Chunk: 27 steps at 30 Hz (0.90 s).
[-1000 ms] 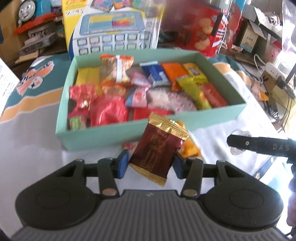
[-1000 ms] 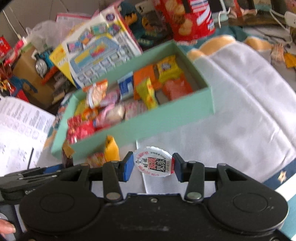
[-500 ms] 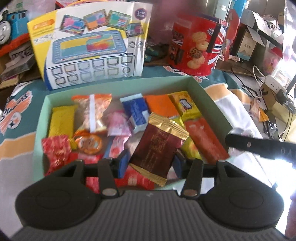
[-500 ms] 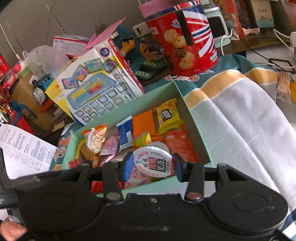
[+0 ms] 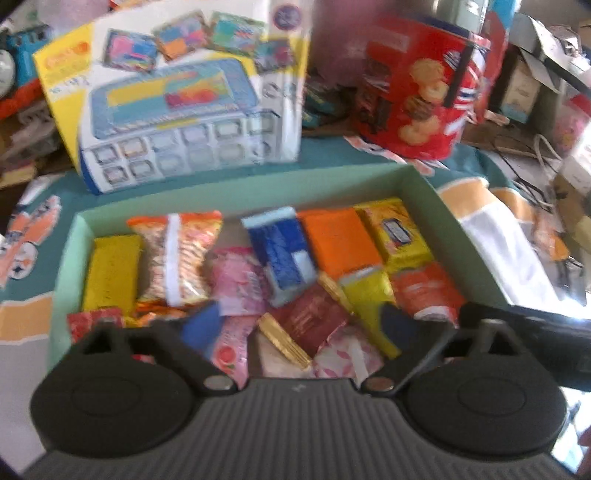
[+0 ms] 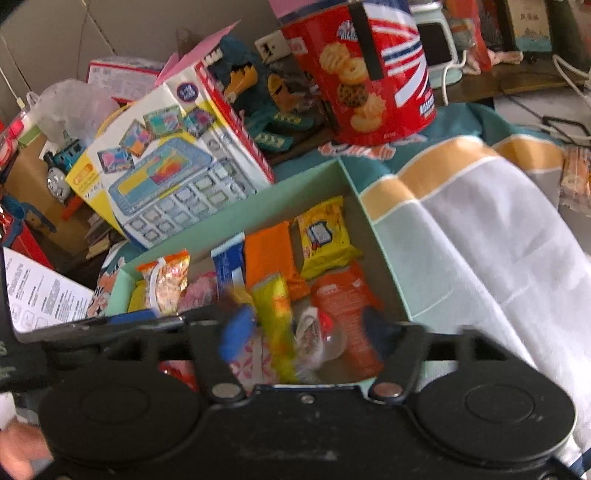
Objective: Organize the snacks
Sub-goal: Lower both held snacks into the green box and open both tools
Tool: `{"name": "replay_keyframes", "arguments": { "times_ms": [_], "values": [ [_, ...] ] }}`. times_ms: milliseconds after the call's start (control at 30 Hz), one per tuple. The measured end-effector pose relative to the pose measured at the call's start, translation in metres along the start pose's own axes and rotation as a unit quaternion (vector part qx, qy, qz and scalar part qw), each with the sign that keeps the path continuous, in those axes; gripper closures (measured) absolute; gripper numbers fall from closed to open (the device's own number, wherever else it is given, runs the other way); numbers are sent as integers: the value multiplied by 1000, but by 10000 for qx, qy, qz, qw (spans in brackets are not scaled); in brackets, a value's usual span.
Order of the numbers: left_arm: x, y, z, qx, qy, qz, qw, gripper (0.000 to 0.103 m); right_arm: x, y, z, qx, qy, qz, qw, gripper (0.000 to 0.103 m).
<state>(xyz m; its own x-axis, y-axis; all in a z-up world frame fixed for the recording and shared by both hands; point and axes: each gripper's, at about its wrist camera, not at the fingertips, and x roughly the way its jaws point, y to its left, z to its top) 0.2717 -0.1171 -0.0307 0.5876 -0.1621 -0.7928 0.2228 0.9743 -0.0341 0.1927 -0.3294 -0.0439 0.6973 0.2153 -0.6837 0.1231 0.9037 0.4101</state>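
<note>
Maroon packet [image 5: 308, 323] lies in box [image 5: 447, 221], seemingly free between spread left claw [image 5: 299, 328].

Cluttered room; beige wall [image 6: 110, 33] behind; patterned tablecloth [image 6: 480, 229] brightly lit.

1. The green box [image 5: 458, 236] is open at the top, so the only way in is from above; its walls close all four sides.
2. Packets cover nearly its whole floor, edge to edge and overlapping, among them the dark red packet [image 5: 310, 317] and the jelly cup [image 6: 314, 336].
3. Both left tongs [image 5: 301, 325] and right tongs [image 6: 310, 328] hang spread over the near half, side by side and close together.
4. Behind the far wall, the toy carton [image 5: 184, 103] and red biscuit tin [image 6: 362, 70] stand tall.
5. Right of the box, the draped cloth [image 6: 480, 229] on the surface lies mostly bare.
</note>
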Motion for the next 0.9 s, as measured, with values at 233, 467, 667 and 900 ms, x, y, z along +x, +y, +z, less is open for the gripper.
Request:
{"name": "replay_keyframes", "arguments": {
  "times_ms": [233,467,667,900],
  "values": [
    [-9,7,-8,-100,108,-10,9999,0,-7,-1,-1,120,-120,-97,9998,0],
    [-27,11,-22,-226,189,-54,9996,0,-18,2,-10,133,-11,-146,9998,0],
    [-50,12,-32,-231,114,-58,9997,0,-35,7,-20,115,-6,-199,9997,0],
    [-73,25,-52,-315,51,-4,9995,0,-52,17,-37,32,38,-165,9999,0]
  ]
}}
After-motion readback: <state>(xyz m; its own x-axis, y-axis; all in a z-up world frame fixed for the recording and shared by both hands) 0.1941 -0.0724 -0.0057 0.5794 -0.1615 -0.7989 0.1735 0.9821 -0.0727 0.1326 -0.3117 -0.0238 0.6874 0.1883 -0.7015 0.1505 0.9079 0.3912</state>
